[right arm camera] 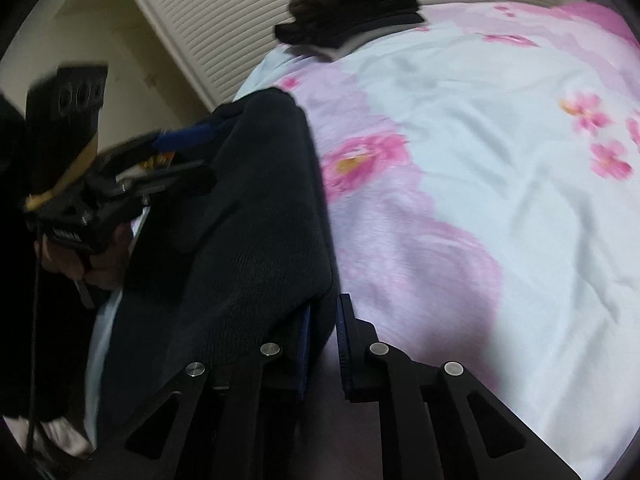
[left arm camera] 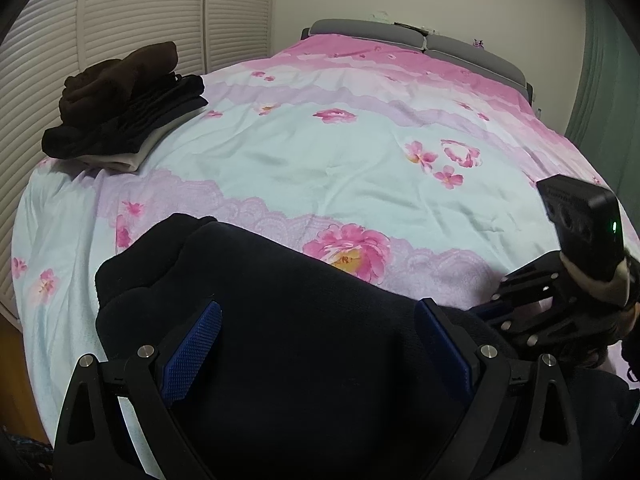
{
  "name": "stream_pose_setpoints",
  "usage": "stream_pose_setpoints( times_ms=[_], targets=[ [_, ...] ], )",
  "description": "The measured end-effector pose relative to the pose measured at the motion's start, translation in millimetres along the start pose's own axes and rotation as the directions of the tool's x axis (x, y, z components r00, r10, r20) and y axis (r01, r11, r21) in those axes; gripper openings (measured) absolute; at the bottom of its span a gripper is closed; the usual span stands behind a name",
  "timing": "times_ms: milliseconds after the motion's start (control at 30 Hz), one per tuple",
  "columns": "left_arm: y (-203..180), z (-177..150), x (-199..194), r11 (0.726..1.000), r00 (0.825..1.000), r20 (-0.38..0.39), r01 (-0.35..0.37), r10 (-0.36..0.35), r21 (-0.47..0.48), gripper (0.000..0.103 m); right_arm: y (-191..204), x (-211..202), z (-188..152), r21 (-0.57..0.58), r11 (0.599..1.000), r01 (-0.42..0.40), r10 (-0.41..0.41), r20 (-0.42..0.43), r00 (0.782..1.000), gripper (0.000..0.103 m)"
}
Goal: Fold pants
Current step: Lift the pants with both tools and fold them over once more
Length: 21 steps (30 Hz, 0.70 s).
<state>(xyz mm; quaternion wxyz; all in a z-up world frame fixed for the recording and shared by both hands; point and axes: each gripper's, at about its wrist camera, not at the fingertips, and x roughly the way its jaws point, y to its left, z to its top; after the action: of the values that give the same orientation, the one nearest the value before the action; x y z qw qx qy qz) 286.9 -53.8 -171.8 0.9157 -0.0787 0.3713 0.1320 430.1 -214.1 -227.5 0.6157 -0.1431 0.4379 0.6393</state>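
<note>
Dark navy pants (left arm camera: pixel 312 344) lie bunched at the near edge of the bed; they also show in the right wrist view (right arm camera: pixel 248 216). My left gripper (left arm camera: pixel 320 320) is wide open, its blue-padded fingers (left arm camera: pixel 192 352) standing on either side of the cloth. My right gripper (right arm camera: pixel 324 320) is shut on an edge of the pants. It shows in the left wrist view (left arm camera: pixel 496 312) at the right, and the left gripper shows in the right wrist view (right arm camera: pixel 188 136) at the left.
The bed has a pale blue and pink floral cover (left arm camera: pixel 320 152). A stack of folded dark clothes (left arm camera: pixel 124 108) sits at its far left, also in the right wrist view (right arm camera: pixel 348 12). White louvred doors (left arm camera: pixel 120 8) stand behind it. A grey headboard (left arm camera: pixel 400 36) is at the far end.
</note>
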Motion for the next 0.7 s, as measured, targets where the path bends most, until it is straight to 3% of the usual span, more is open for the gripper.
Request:
stream_pose_setpoints(
  times_ms=[67, 200, 333, 400, 533, 567, 700],
  targets=[
    [0.1, -2.1, 2.0, 1.0, 1.0, -0.001, -0.008, 0.008, 0.009, 0.098, -5.4, -4.1, -3.4, 0.042, 0.999, 0.008, -0.008, 0.006, 1.0, 0.001],
    [2.3, -4.9, 7.6, 1.0, 1.0, -0.02, -0.012, 0.012, 0.007, 0.098, -38.3, -14.4, -16.0, 0.218, 0.976, 0.026, -0.037, 0.048, 0.998, 0.001],
    [2.1, -4.3, 4.4, 1.0, 1.0, -0.01, 0.001, -0.001, 0.011, 0.098, -25.2, -22.9, -10.9, 0.218, 0.976, 0.029, -0.046, 0.072, 0.996, 0.002],
    [2.1, -2.5, 1.0, 1.0, 1.0, 0.005, 0.012, -0.012, 0.007, 0.098, -20.4, -23.3, -3.0, 0.236, 0.971, 0.028, -0.046, 0.069, 0.997, 0.006],
    [4.4, 0.1, -2.4, 1.0, 0.999, 0.009, 0.031, -0.031, 0.0, 0.098, -11.7, -24.3, 13.5, 0.3, 0.954, -0.015, -0.015, 0.095, 0.995, 0.044],
    [5.5, 0.6, -3.8, 0.999, 0.999, 0.009, 0.034, -0.034, -0.003, 0.098, -9.9, -23.9, 17.3, 0.321, 0.947, -0.025, -0.007, 0.1, 0.995, 0.048],
    [13.8, 3.6, -10.3, 0.999, 0.999, 0.027, 0.044, -0.044, -0.018, 0.098, -11.8, -7.9, 22.3, 0.416, 0.909, -0.042, 0.036, 0.021, 0.999, 0.048]
  ],
)
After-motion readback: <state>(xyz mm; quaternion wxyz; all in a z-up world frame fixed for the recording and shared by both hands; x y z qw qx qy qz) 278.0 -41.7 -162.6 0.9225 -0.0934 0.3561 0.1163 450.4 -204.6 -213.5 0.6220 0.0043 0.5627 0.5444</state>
